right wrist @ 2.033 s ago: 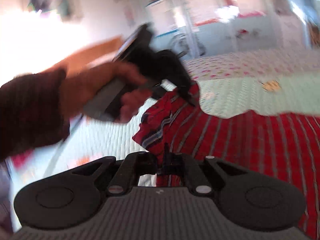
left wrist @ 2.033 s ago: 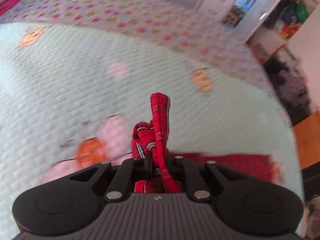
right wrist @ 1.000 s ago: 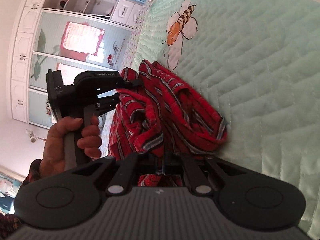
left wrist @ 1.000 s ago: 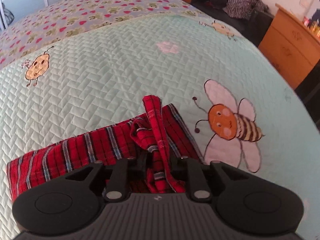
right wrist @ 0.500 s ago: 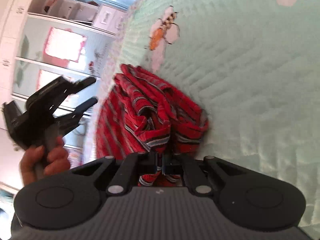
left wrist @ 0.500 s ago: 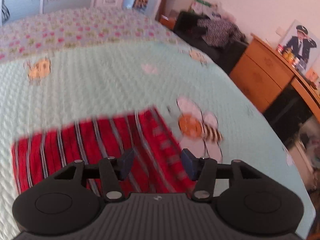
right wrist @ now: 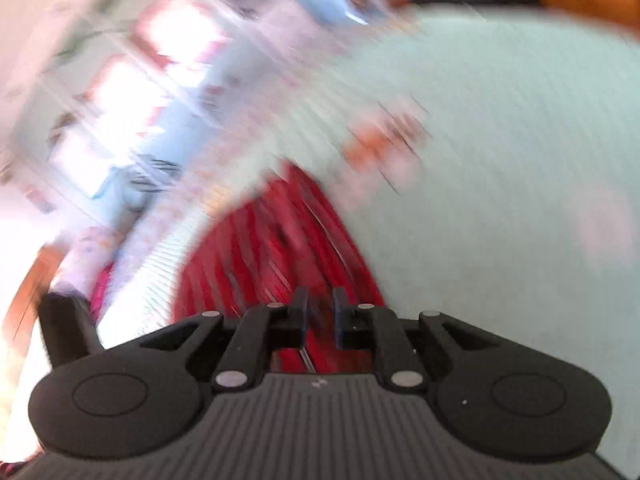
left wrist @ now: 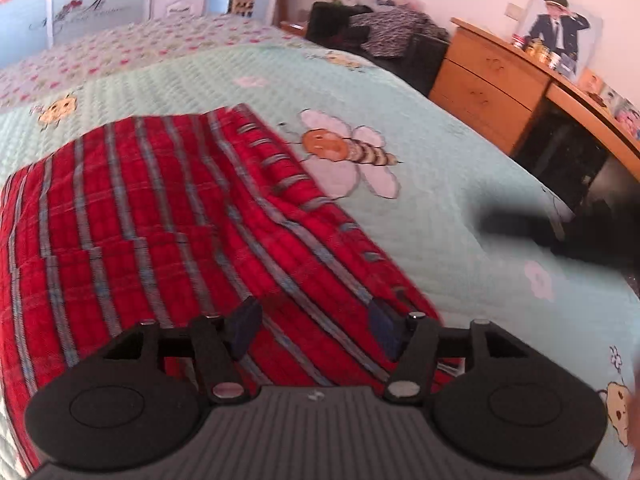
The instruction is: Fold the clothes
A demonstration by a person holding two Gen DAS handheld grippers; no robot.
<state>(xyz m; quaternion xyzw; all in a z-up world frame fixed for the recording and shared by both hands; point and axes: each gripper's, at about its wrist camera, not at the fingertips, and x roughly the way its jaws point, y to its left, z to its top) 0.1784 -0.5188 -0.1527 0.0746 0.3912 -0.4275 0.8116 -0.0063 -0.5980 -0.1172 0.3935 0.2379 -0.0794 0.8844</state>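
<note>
Clearly, in the left wrist view, the left gripper stands wide apart with nothing between its fingers, hovering above the near edge of the red plaid garment. That garment lies spread and folded on the pale green quilted bedspread, with one long folded edge running diagonally toward the gripper. Just beside the garment's far right edge is a printed bee on the bedspread. Past the bee, beyond the bed's edge, stands a wooden dresser with a framed picture on top. Between the bee and the frame's right edge, a dark blurred shape hangs over the bedspread; what it is cannot be told.

Next, the right wrist view is heavily blurred. The right gripper shows a narrow gap between its fingers, with no cloth pinched there, and sits just over the garment, which reaches away from it as a red striped patch on the bedspread. An orange smear beyond the garment's far end looks like the bee. Left of the garment, a dark object shows at the frame's lower edge, too blurred to identify.
</note>
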